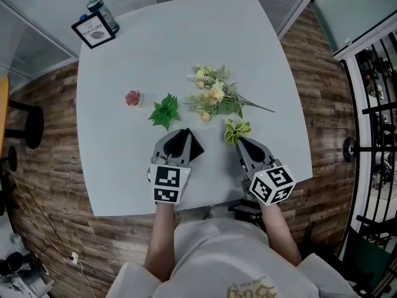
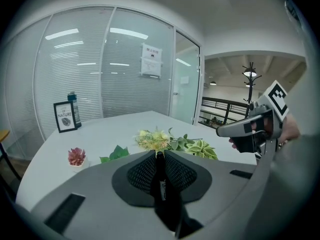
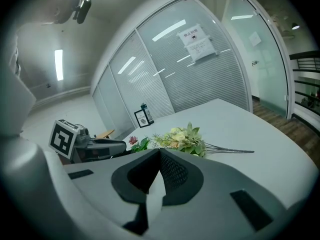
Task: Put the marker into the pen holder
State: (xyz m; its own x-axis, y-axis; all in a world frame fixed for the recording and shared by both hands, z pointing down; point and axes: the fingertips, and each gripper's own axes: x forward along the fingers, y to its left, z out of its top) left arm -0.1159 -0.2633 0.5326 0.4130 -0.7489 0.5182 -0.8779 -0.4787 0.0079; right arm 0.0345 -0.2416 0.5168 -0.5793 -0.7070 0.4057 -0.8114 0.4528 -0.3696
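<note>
A black marker (image 2: 160, 184) stands upright between the jaws of my left gripper (image 2: 159, 153), which is shut on it; its tip pokes just past the fingertips. In the head view that left gripper (image 1: 181, 134) hovers over the near part of the white table (image 1: 118, 172), close to a green leaf sprig (image 1: 164, 110). My right gripper (image 1: 239, 141) is beside it to the right, jaws shut with nothing between them (image 3: 160, 151), just short of a pale green plant (image 1: 237, 131). No pen holder is clearly seen; a dark cylinder (image 1: 103, 12) stands at the far left corner.
A bunch of artificial flowers (image 1: 214, 95) lies mid-table with its stems pointing right. A small pink succulent (image 1: 133, 98) sits to the left. A framed card (image 1: 94, 30) stands in front of the dark cylinder. Glass partition walls lie beyond the table.
</note>
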